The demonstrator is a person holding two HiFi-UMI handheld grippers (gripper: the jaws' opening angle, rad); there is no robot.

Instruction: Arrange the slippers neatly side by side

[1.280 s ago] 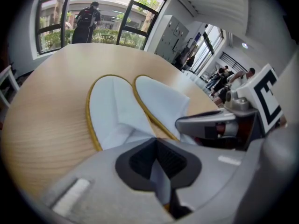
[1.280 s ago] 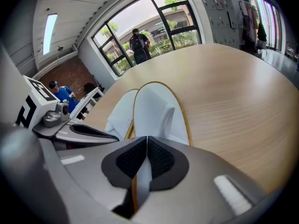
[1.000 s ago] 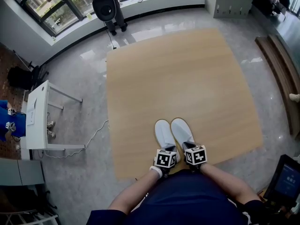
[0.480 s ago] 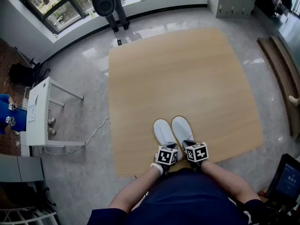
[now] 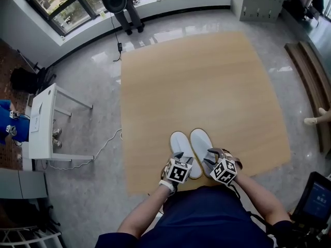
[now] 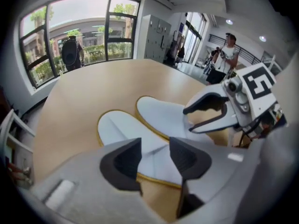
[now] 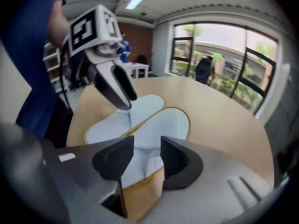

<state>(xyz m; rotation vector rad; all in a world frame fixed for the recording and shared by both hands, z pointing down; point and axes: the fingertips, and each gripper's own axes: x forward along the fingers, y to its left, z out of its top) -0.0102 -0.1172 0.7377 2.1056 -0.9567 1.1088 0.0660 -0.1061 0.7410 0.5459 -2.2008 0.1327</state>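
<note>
Pair sat at the near edge of the table, a bit right of its middle, toes toward the far edge. Left slipper and right slipper lay parallel and looked to be touching along their inner sides, with toes roughly level. The heels were covered by the tools in the head view, so I couldn't confirm heel alignment there.

Left gripper: jaws opening, with the left slipper's heel end in the gap and the pads off it. Right gripper: jaws opening and spread wide, with the right slipper's heel in the gap and no pad contact visible.

I read this as the release step, with placement basically done.

To do it cleanly:
- Finish opening both tools before moving either.
- Back straight out toward the near edge along each slipper's axis, with no sideways swing. The tools sat close together, and a pad catching a heel rim would skew the pair.
- Lift slightly on exit so the lower jaw didn't drag the sole.
- Once clear, check that the heels are level, and nudge only if they are off.
</note>
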